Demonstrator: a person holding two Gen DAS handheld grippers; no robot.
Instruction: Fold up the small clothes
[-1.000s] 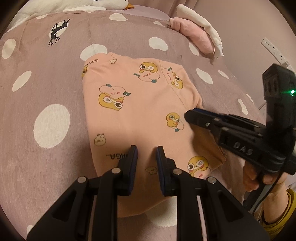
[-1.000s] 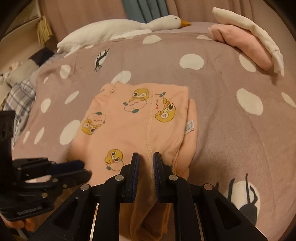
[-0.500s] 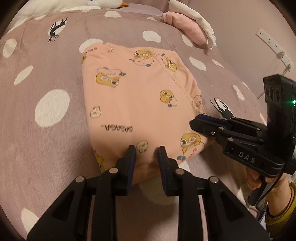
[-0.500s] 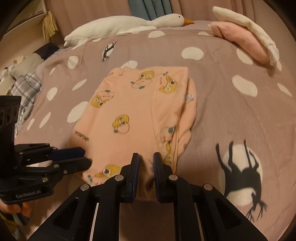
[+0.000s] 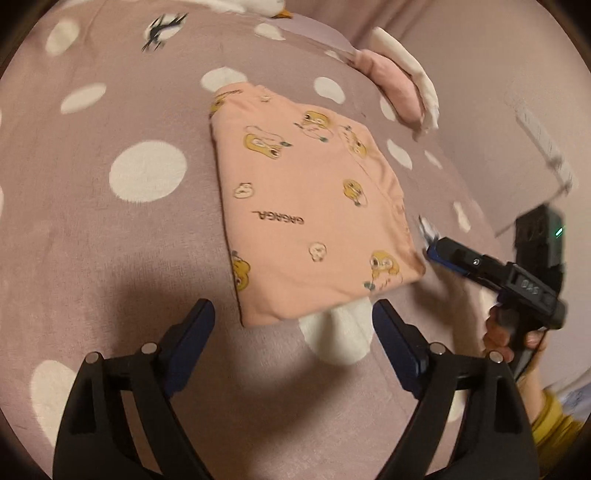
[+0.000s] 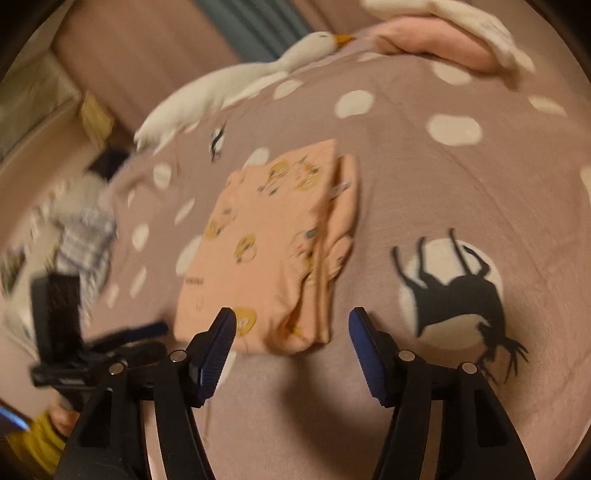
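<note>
Both grippers, left (image 5: 291, 317) and right (image 6: 291, 328), have just spread wide, empty, just short of the folded garment (image 5: 310, 206).

A mauve bedspread (image 5: 92, 236) with white spots and black animal silhouettes fills most of both views — warm, dim indoor light. A long white goose plush (image 6: 236, 85) lies along its far edge, before a plain pinkish wall and blue-grey curtain (image 6: 251, 26). In the left wrist view a white power strip (image 5: 539, 144) runs along the pale wall (image 5: 480, 44)
</note>
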